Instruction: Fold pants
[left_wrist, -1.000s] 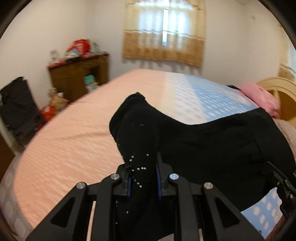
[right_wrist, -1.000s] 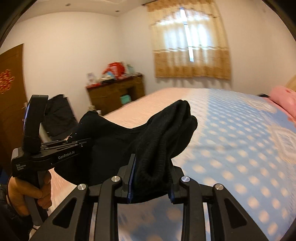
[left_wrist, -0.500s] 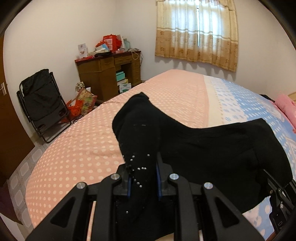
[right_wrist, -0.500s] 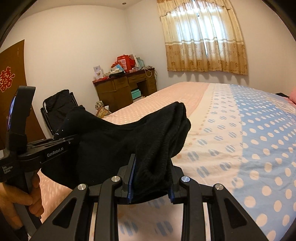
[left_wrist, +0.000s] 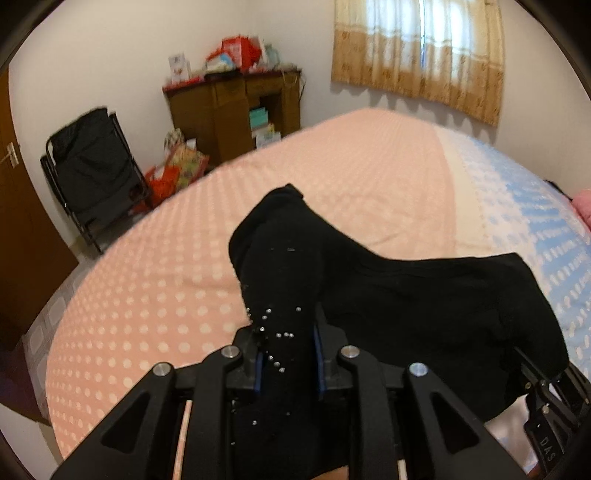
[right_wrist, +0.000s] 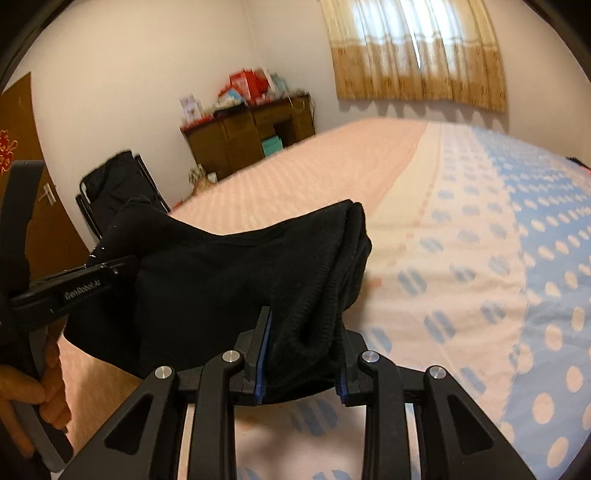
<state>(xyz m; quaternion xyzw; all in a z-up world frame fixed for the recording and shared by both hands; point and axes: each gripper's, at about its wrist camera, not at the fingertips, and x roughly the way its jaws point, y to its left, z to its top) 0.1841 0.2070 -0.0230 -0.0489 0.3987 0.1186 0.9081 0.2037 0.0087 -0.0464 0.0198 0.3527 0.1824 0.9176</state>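
Pants (left_wrist: 406, 295) pinched in both grippers (seemingly).

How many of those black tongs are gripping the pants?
2. The left tongs pinch one end of the black pants; the right tongs pinch the other end.

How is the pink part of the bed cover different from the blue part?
The pink part lies on the side nearer the wooden desk; the blue part lies on the far side from it. The pink part has pale dots on pink; the blue part shows blue and white marks. A plain pale stripe runs between the pink and blue parts. Both are dotted parts of one bed cover.
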